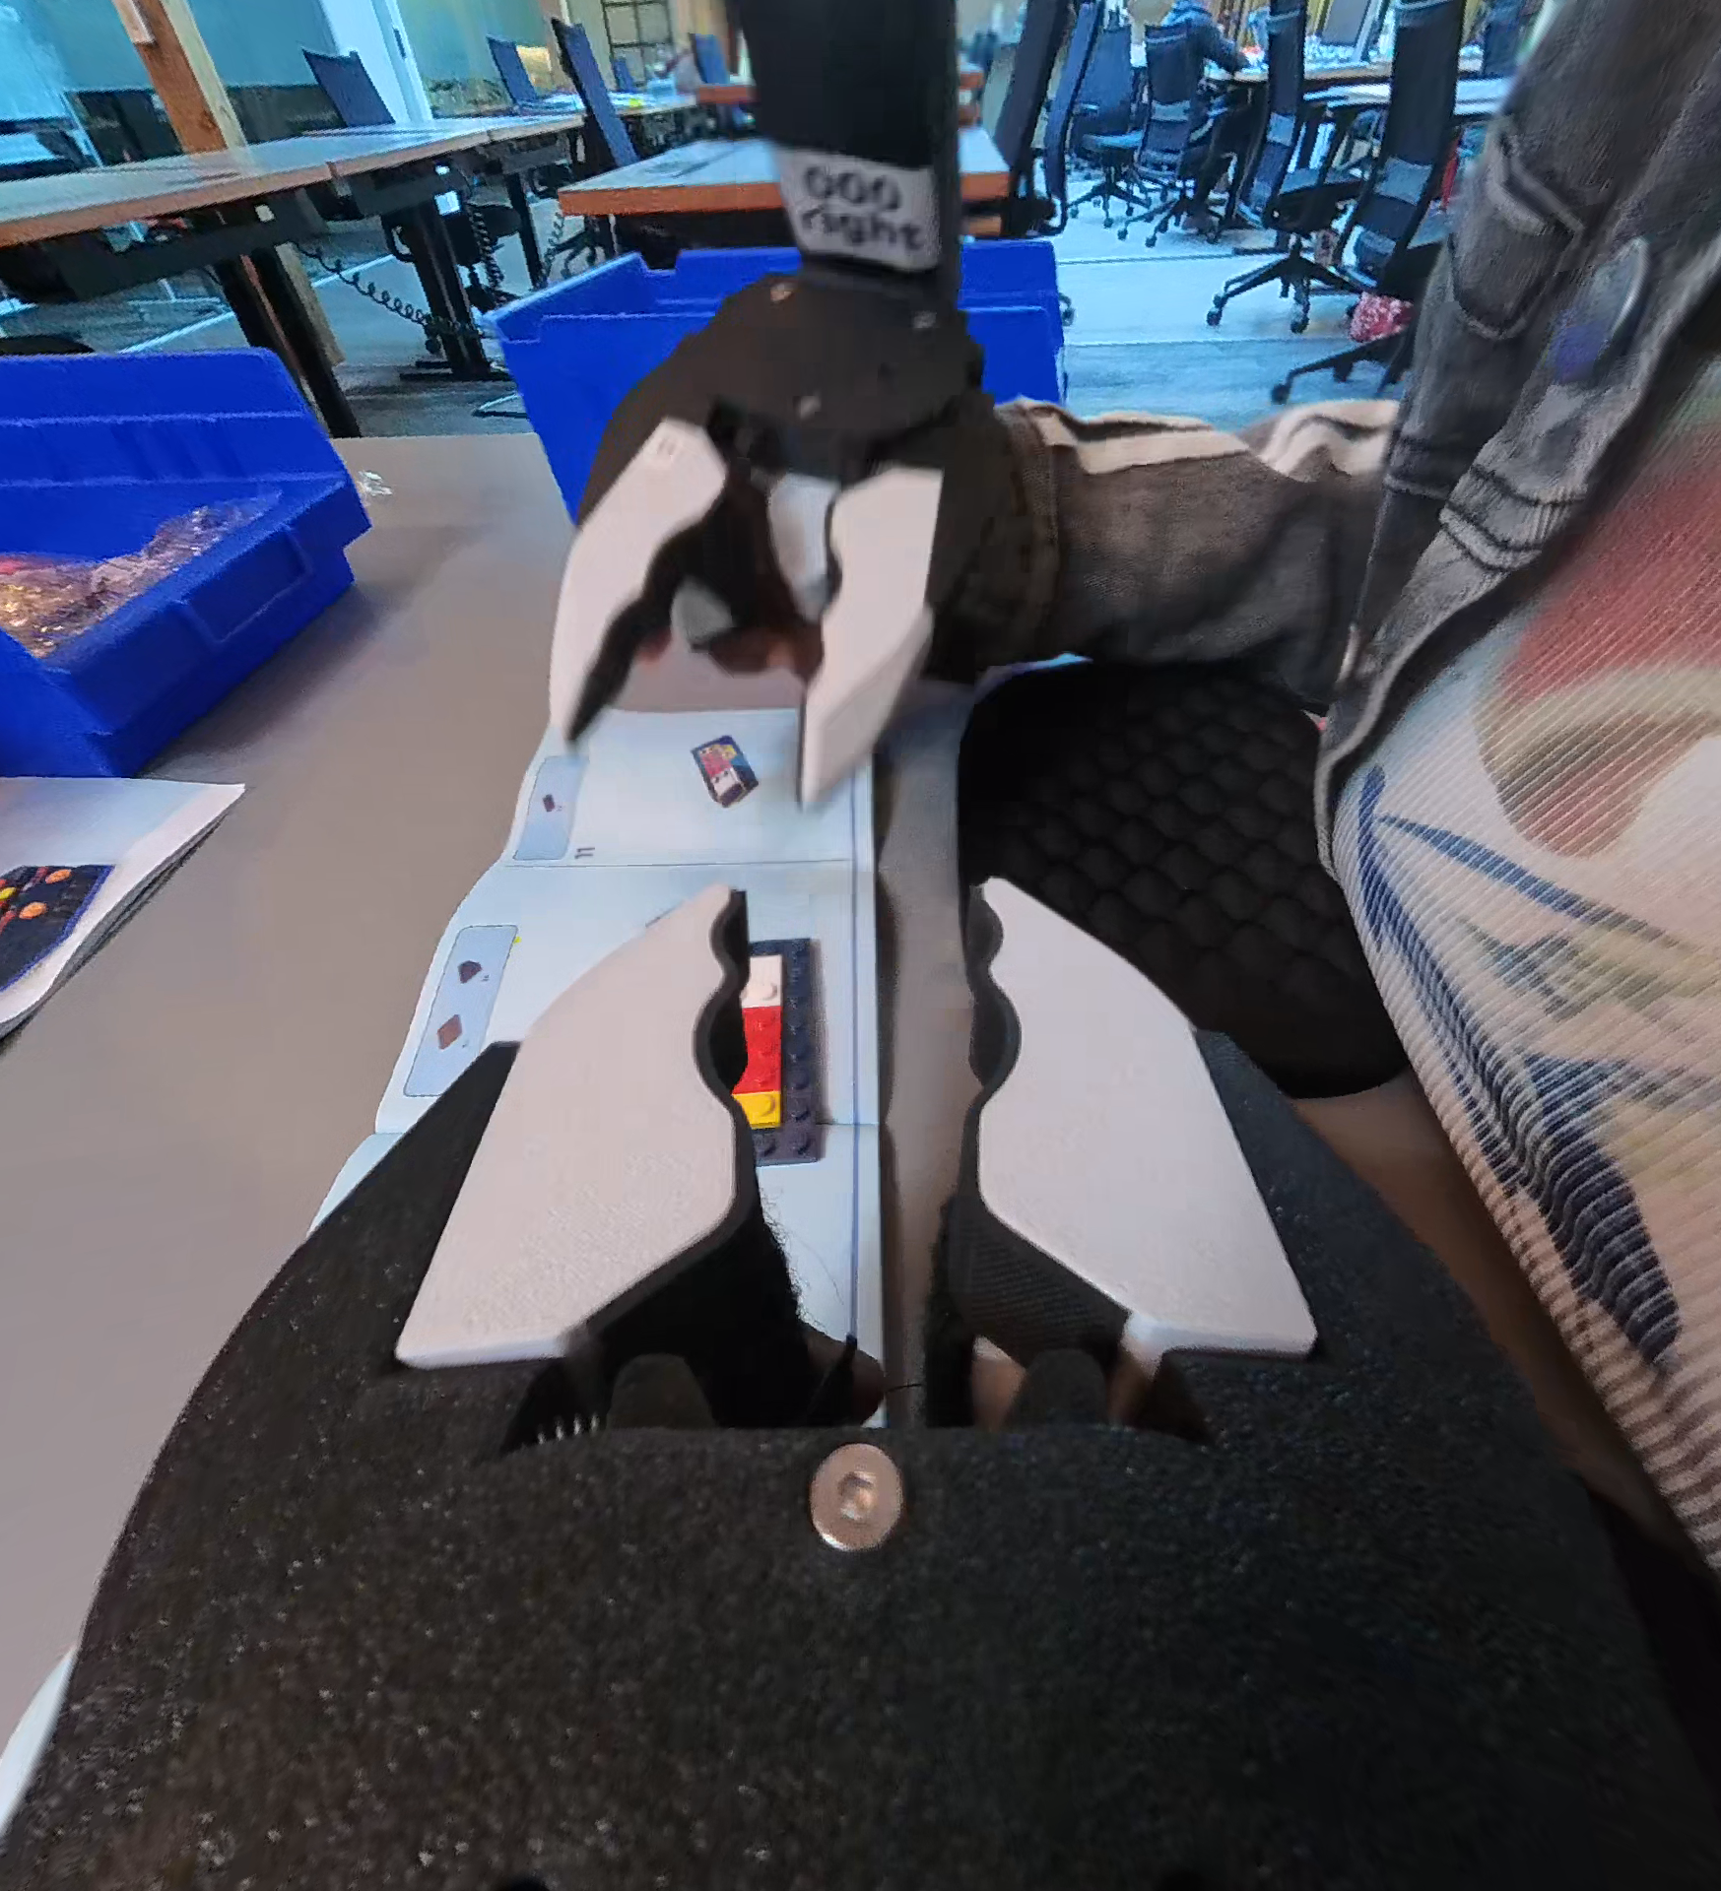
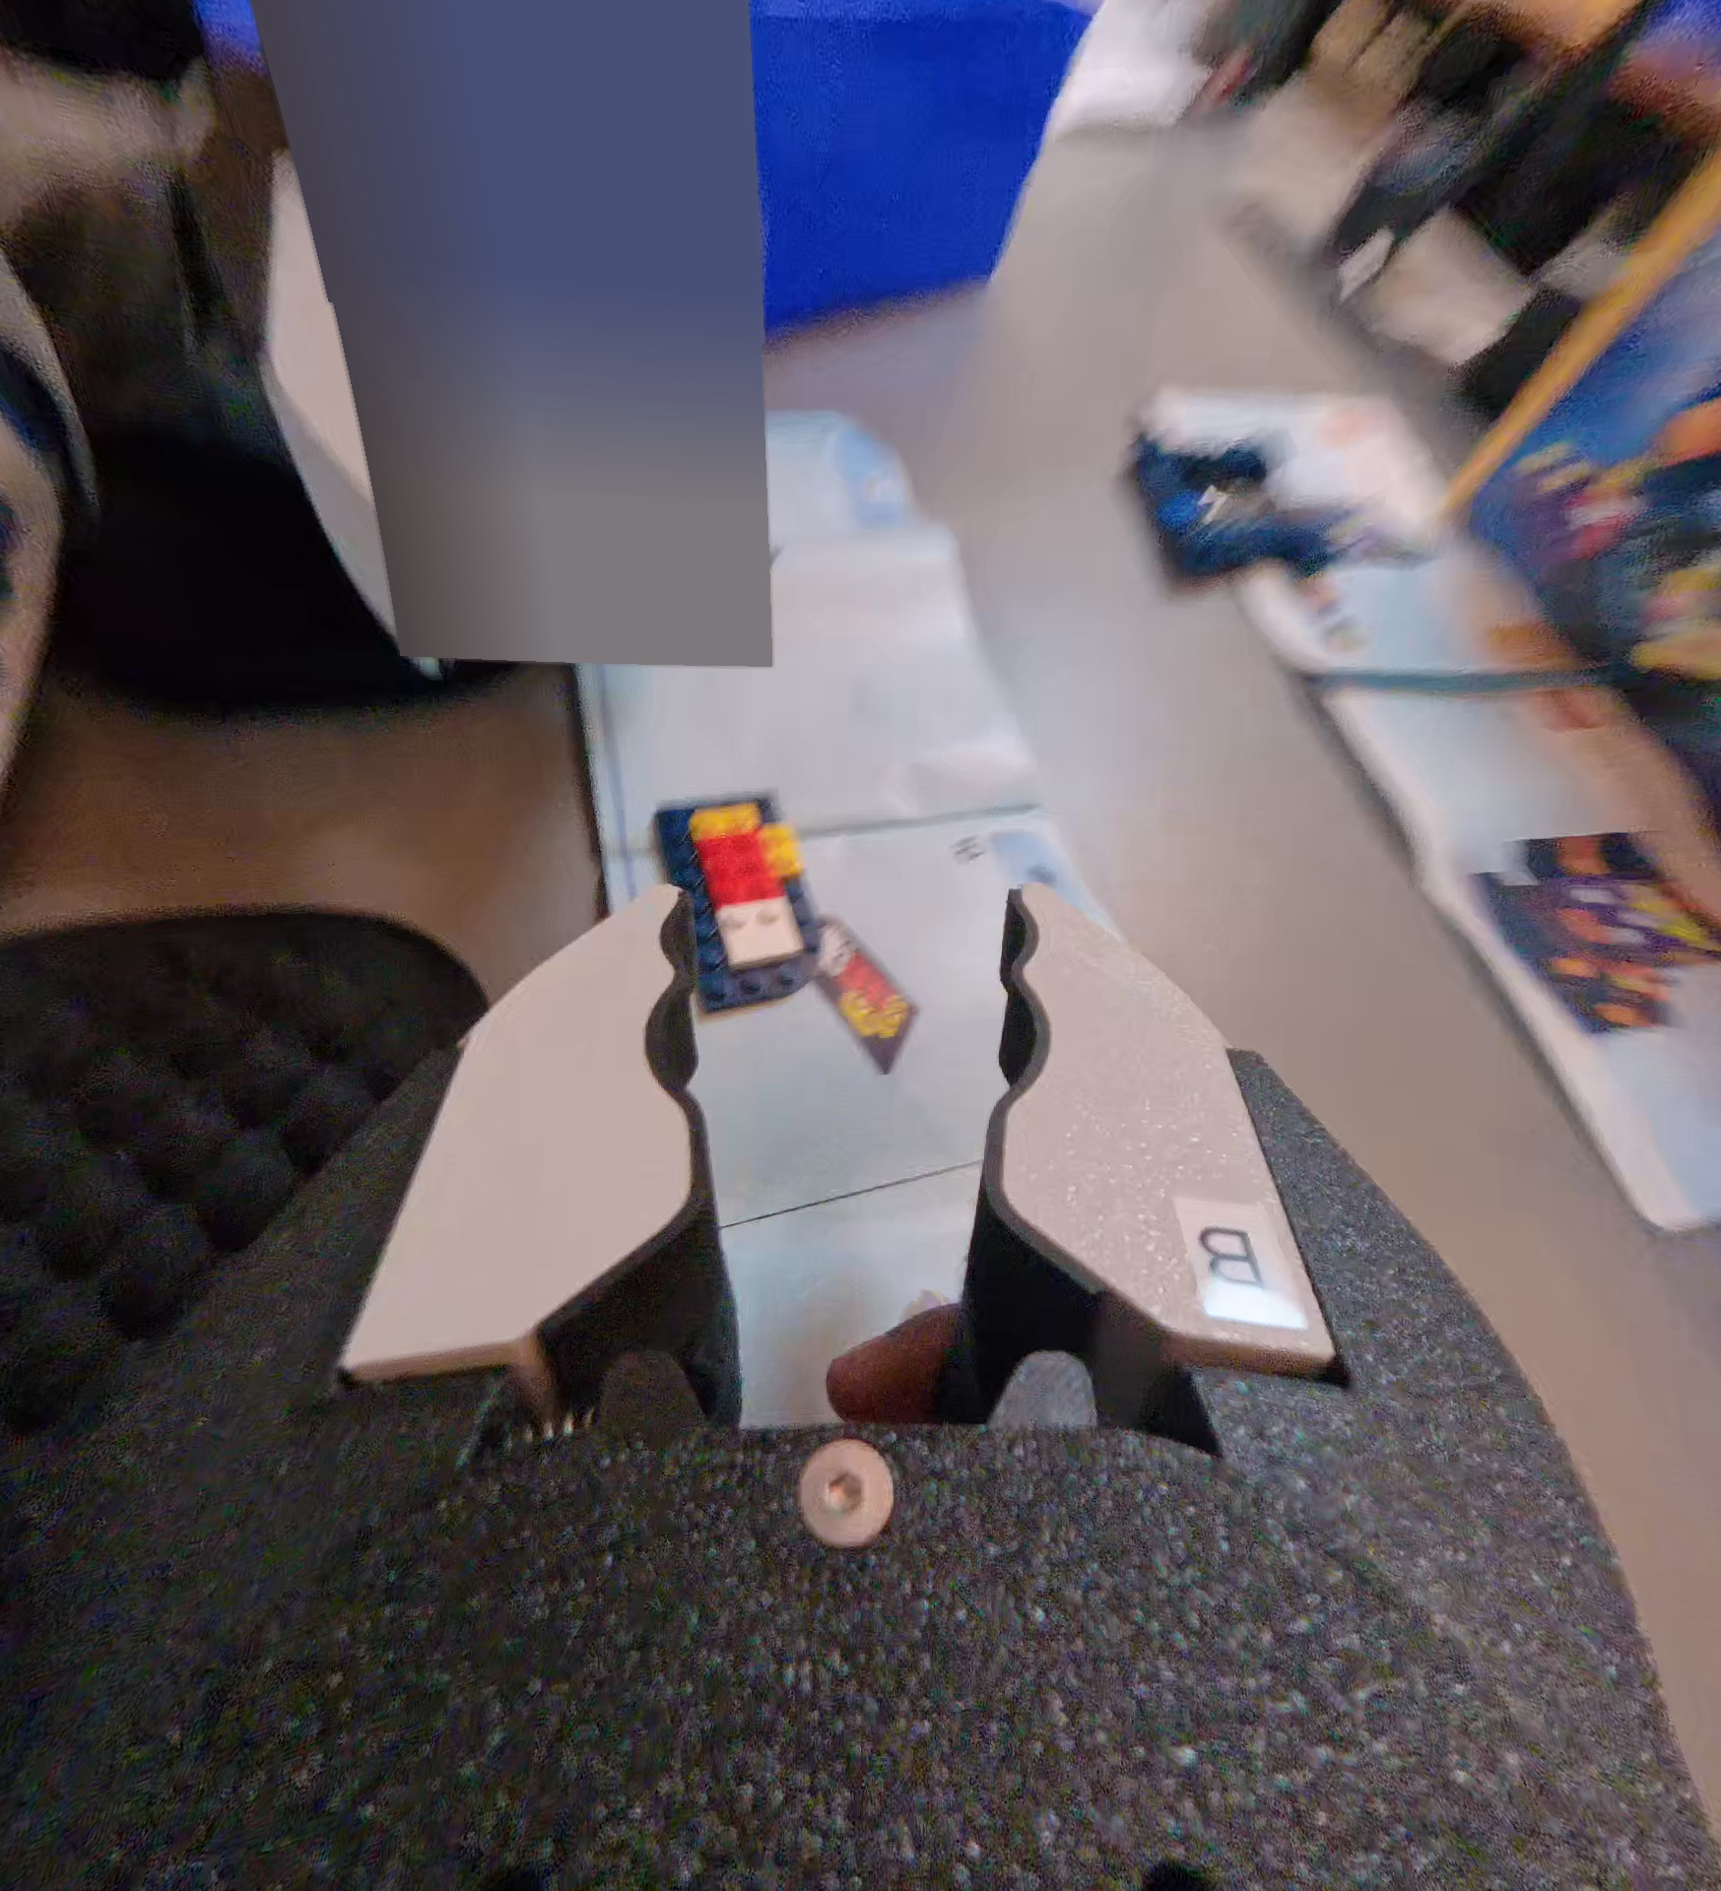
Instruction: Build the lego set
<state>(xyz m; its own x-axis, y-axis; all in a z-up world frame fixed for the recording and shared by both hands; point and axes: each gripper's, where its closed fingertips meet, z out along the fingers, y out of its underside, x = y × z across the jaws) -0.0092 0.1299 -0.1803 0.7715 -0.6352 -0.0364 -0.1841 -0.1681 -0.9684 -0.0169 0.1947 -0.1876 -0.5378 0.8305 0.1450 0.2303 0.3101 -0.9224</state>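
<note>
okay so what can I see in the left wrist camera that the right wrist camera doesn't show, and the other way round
Only the left wrist view shows the right gripper from outside, open with nothing between its fingers, the blue bin of clear bags, and office desks behind.

Only the right wrist view shows the colourful box, though blurred.

Both show the brick plate lying on the open instruction sheet, the grey table, and the black chair seat.

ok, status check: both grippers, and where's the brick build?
Left gripper open, empty. Right gripper open, empty. Brick build flat on instruction sheet, ungripped. Nothing in the way.
</note>
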